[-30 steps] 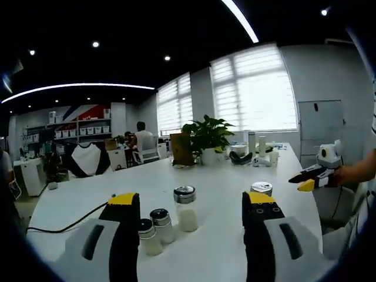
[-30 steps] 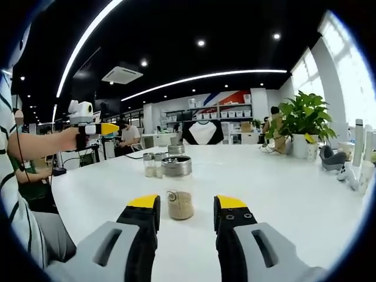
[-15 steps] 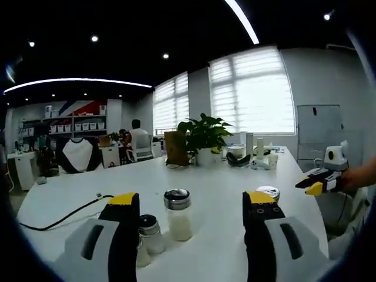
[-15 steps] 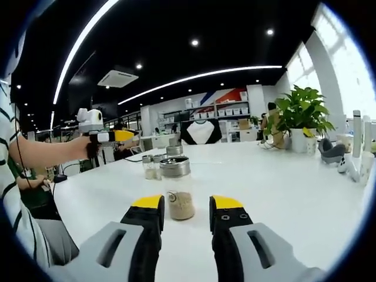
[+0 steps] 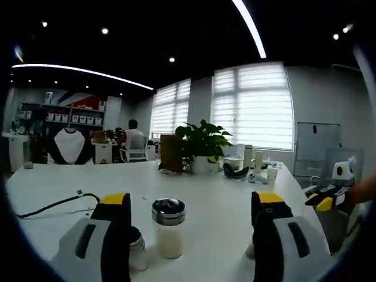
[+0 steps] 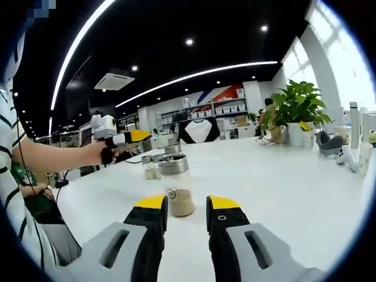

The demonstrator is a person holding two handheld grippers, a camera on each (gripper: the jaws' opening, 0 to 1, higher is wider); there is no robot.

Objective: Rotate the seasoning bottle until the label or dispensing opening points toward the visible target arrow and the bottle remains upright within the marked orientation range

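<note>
Right gripper (image 6: 186, 205) narrowed around brown-filled seasoning bottle (image 6: 176, 191), left gripper (image 5: 191, 202) released, lower

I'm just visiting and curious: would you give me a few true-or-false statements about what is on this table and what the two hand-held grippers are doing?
1. The bottle in front of the right hand-held gripper stands upright. True.
2. That gripper is clamped on it. False: its jaws are apart, the bottle just beyond them.
3. A potted plant stands on the table. True.
4. The left hand-held gripper holds a bottle. False: it is open and empty.
</note>
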